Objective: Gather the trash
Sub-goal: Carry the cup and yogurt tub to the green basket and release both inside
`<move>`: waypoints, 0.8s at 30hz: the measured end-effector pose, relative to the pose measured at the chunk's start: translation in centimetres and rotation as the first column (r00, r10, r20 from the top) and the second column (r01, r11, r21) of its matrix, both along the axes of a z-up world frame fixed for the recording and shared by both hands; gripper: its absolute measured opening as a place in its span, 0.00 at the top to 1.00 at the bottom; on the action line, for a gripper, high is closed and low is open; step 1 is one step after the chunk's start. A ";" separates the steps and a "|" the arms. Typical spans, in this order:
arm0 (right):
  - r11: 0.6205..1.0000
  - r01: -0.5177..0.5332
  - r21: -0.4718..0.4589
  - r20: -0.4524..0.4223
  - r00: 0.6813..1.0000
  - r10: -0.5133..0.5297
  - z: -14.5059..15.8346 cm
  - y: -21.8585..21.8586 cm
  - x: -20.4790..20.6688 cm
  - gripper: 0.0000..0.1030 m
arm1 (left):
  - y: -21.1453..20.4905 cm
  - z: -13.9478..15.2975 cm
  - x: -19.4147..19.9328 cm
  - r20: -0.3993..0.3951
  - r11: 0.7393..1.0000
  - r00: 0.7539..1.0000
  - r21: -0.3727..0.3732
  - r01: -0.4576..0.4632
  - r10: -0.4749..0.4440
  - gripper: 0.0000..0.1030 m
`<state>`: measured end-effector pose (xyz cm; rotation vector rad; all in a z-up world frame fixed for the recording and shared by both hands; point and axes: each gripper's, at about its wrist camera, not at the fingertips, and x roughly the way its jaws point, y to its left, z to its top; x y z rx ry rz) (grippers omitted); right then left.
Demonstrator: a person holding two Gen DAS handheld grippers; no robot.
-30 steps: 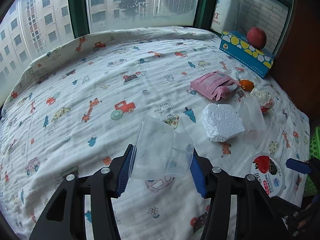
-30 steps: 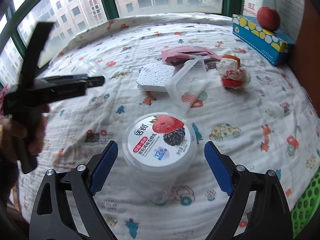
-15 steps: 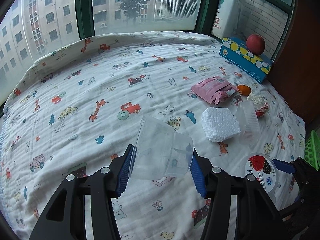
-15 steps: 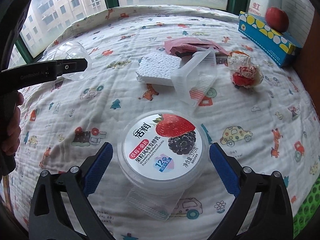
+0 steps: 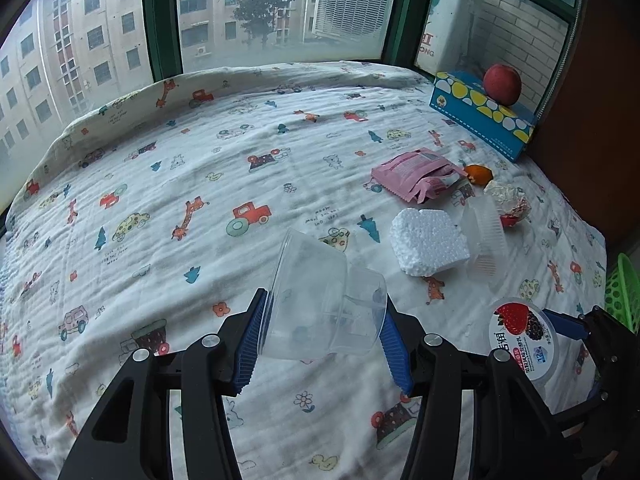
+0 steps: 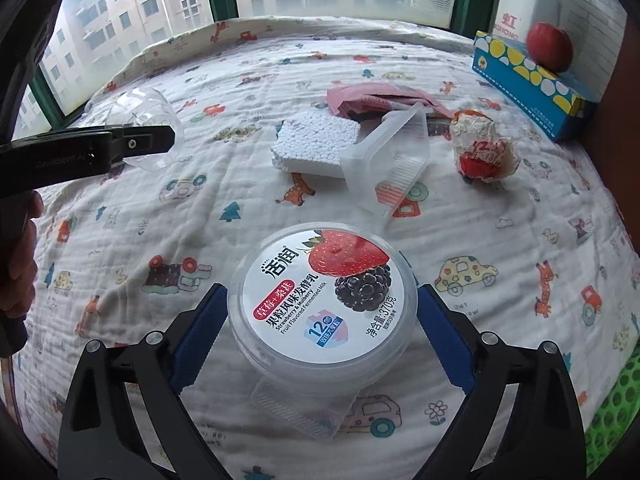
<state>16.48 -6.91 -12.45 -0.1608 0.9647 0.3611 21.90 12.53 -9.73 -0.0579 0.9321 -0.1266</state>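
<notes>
Right gripper [image 6: 320, 332] jaws closing round the yogurt tub [image 6: 322, 300], pads at 9 and 3 o'clock of its wall, near touching. Squeeze below the lid rim, lift straight. Left gripper [image 5: 320, 332] holds clear cups [image 5: 320, 304]. Basket [image 6: 616, 408] at 4 o'clock.

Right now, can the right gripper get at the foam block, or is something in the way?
Probably not directly. The right gripper is closing around the yogurt tub, filling its jaws. The foam block lies beyond on the bedsheet, open from this side; only the tub hinders.
</notes>
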 end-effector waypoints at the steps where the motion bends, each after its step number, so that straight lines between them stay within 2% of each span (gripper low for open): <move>1: 1.000 0.005 0.006 0.006 1.000 -0.005 0.4 -0.3 -0.3 0.10 | -0.2 0.3 -0.1 0.004 1.000 1.000 -0.002 0.006 -0.006 0.50; 7: 0.998 0.047 0.048 0.024 0.999 -0.048 2.7 -2.9 -1.8 0.10 | -2.3 2.0 -1.2 0.030 0.999 0.998 -0.012 0.046 -0.046 0.50; 14: 0.991 0.117 0.071 0.052 0.991 -0.120 5.0 -7.0 -3.9 0.10 | -6.7 3.8 -2.5 0.057 0.992 0.991 -0.018 0.126 -0.124 0.50; 19: 0.977 0.195 0.083 0.066 0.977 -0.201 6.2 -11.3 -5.5 0.10 | -10.9 5.0 -3.4 0.074 0.980 0.978 -0.027 0.195 -0.193 0.50; 24: 0.953 0.290 0.087 0.086 0.951 -0.297 7.3 -16.5 -7.4 0.10 | -15.3 5.9 -4.2 0.089 0.964 0.961 -0.032 0.266 -0.262 0.50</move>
